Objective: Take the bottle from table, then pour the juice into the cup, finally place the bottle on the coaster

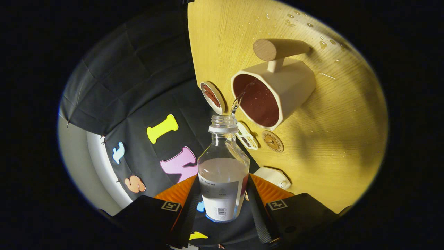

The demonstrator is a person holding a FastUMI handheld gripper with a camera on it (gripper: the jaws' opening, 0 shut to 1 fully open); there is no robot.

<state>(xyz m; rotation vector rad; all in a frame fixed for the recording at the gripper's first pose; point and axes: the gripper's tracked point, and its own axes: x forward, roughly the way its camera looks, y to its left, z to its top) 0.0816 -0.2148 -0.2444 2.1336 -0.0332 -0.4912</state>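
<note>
The wooden table [333,146] carries the cup [274,93], with water drops beyond it. My gripper [222,198] has both fingers clamped on the bottle [223,173], tipped so its mouth sits just beside the cup's rim, juice trickling in. I should hold the tilt steady. 1 small coaster [272,141] lies near the cup.

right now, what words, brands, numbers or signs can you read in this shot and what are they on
Grey and white label on the clear bottle, which the tongs are shut on: print and a barcode, too small to read.
Round brown disc on the yellow wooden table: an emblem with ring lettering, too blurred to read.
Square black-and-white markers on the tongs: patterns, no words.
Nothing can be quoted.
</note>
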